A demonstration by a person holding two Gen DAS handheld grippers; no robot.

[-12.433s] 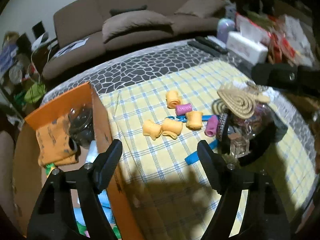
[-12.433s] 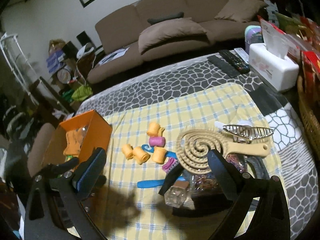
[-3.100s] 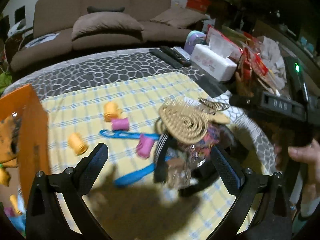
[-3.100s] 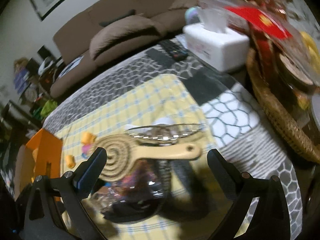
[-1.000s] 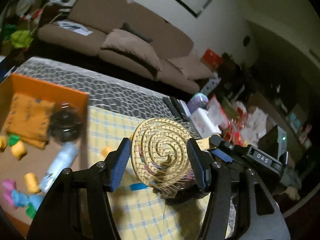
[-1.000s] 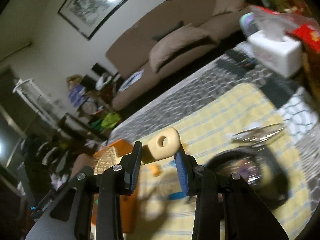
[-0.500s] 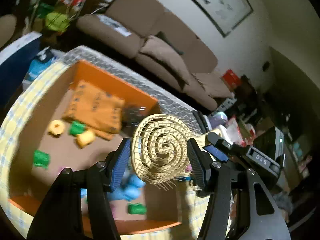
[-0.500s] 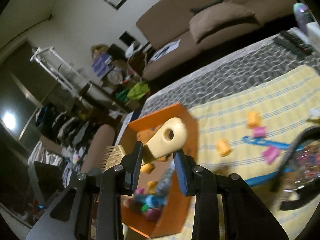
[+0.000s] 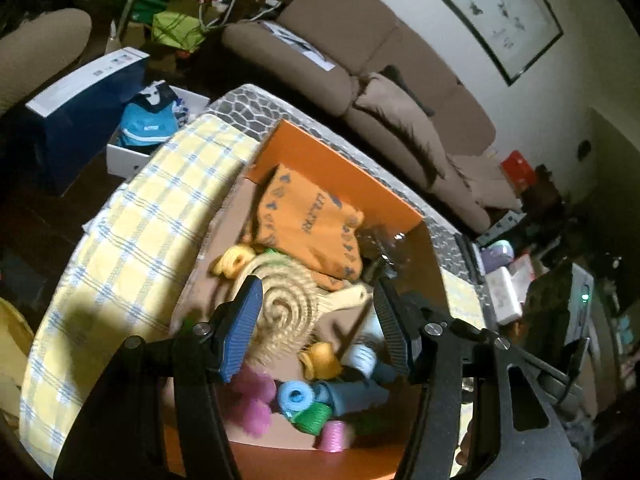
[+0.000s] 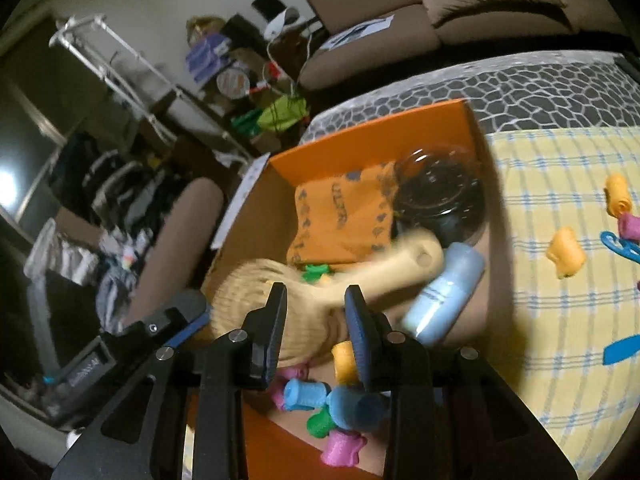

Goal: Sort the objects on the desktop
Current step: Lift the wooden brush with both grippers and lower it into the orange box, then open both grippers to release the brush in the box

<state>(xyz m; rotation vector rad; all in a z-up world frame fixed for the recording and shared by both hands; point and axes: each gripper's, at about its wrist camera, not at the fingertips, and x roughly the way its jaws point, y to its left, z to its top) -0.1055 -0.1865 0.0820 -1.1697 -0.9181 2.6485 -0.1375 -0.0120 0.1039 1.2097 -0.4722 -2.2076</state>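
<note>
The cream spiral hairbrush (image 9: 288, 304) is blurred and low inside the orange box (image 9: 340, 160). My left gripper (image 9: 317, 280) hangs over the box with its jaws apart. The brush head lies beyond its left finger and stops short of the right one. My right gripper (image 10: 315, 290) is shut on the brush (image 10: 416, 258) near its neck, and the handle sticks out up and right past the fingers. The box (image 10: 360, 136) also holds an orange pouch (image 10: 344, 216), a pale blue bottle (image 10: 444, 292), a dark round lid (image 10: 440, 192) and several coloured rollers (image 10: 308, 394).
The box sits at the left end of a yellow checked cloth (image 10: 560, 320), where orange rollers (image 10: 566, 252) and blue clips (image 10: 620, 240) still lie. A brown sofa (image 9: 400, 80) stands behind the table. A dark blue carton (image 9: 80, 112) and clutter fill the floor to the left.
Both grippers have travelled left and down from above the cloth to inside the orange box, carrying the brush. The brush head, earlier pinched between the left jaws, now sits lower and clear of the right finger.
</note>
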